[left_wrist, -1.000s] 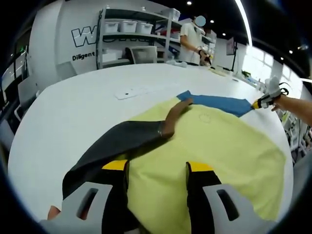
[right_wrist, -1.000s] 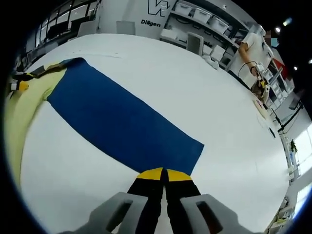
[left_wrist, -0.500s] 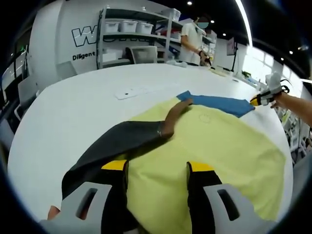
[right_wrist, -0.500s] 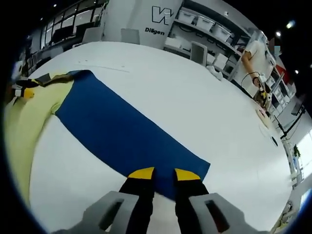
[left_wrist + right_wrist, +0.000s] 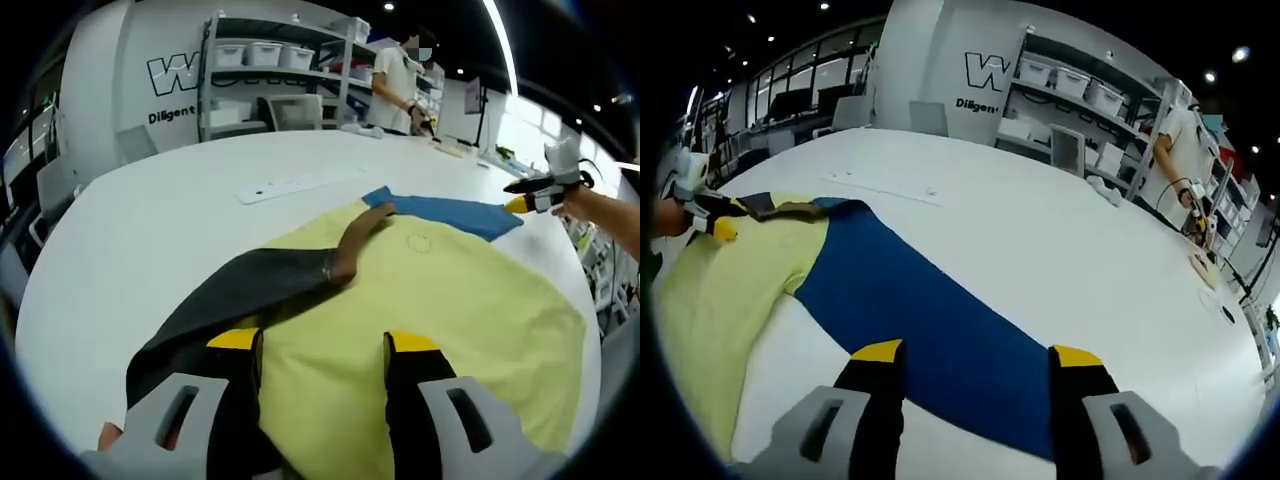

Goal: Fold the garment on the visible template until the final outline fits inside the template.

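On the left, our left gripper [image 5: 320, 345] hangs low over the shirt [image 5: 440, 300], fingers wide and empty, astride the seam where the dark sleeve [image 5: 240, 295] meets the yellow body. The shirt lies spread flat on the white counter [image 5: 150, 220]. Rightward, our right gripper [image 5: 980, 355] hovers with fingers wide above the blue template [image 5: 930, 320], which the shirt overlaps at one end. We judge no fold made yet; all folding remains.

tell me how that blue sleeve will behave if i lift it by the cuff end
The blue sleeve will likely droop: it lies flat and thin on the white table. It probably weighs little, but may drag the yellow body it joins. The right hand-held gripper hovers open above it.
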Demonstrator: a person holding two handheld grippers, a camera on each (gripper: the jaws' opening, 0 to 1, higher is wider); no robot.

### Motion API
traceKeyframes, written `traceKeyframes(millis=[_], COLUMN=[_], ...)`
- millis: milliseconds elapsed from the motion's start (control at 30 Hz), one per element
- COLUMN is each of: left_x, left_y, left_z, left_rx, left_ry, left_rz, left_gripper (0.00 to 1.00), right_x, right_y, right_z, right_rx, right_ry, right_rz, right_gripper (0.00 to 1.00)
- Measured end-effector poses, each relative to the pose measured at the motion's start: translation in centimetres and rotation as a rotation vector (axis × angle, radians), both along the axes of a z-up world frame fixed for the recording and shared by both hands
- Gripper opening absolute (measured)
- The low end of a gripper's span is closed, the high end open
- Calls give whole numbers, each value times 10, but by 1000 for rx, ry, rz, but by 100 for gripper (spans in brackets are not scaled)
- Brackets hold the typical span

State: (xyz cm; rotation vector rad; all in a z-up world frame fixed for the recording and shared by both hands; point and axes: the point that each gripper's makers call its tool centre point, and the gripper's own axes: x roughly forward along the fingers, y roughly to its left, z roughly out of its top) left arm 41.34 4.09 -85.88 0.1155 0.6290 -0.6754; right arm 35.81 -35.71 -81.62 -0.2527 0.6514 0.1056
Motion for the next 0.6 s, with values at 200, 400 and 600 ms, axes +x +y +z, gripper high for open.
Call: traceKeyframes(millis=[200, 400, 600], left_x=[-1, 0, 0], left_y=[-1, 0, 0], left_z=[0, 0, 0], left_rx=[-1, -1, -3], left_ry=[0, 1, 2], left_rz=[0, 0, 1], left_gripper=[46, 46, 46], right_x=[3, 10, 16], right_y=[17, 33, 59], right_z=[-3, -4, -5], right_rx=[0, 10, 19], right_ry=[8, 3, 3], right_rz=[36, 65, 109], right_gripper=[55, 55, 54])
